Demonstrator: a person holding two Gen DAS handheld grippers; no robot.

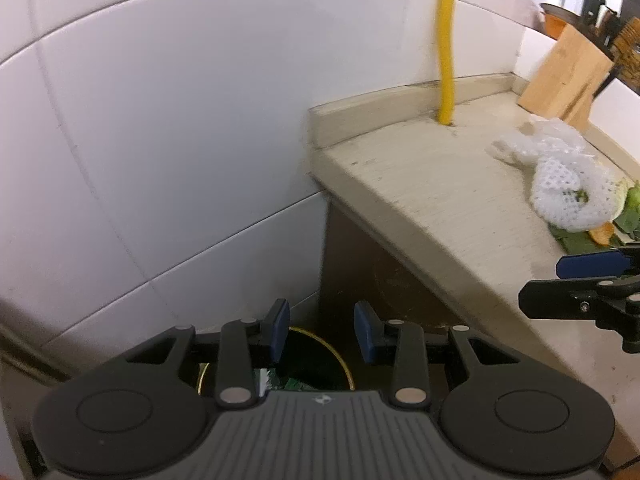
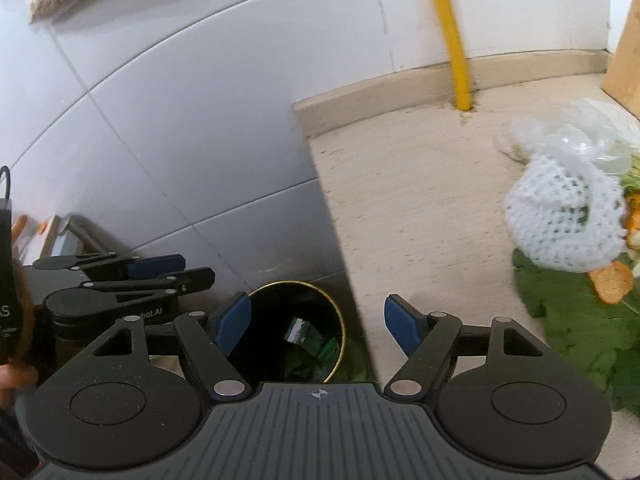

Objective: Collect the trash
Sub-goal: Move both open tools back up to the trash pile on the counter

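A black bin (image 2: 298,332) with a gold rim stands on the floor, just beside the end of a beige tabletop (image 2: 420,208), against a white tiled wall. Green scraps already lie inside the bin.

The left hand-held gripper (image 1: 321,334) hovers over the bin, jaws apart and empty. The right hand-held gripper (image 2: 318,322) hangs above the bin's edge nearest the tabletop, jaws wide apart and also empty.

The remaining trash lies on the tabletop, well away from the bin and to the right of both grippers: a white foam net (image 2: 560,220), crumpled clear plastic (image 2: 568,140) behind it, green leaves (image 2: 568,328) and orange peel (image 2: 612,284). The frames are blurred, so the exact pile is hard to sort.

Likely risks: the net and plastic are light and springy, so they could slip from a shallow pinch or miss the bin's narrow mouth. Loose leaves might scatter to the floor if dragged over the tabletop's edge.
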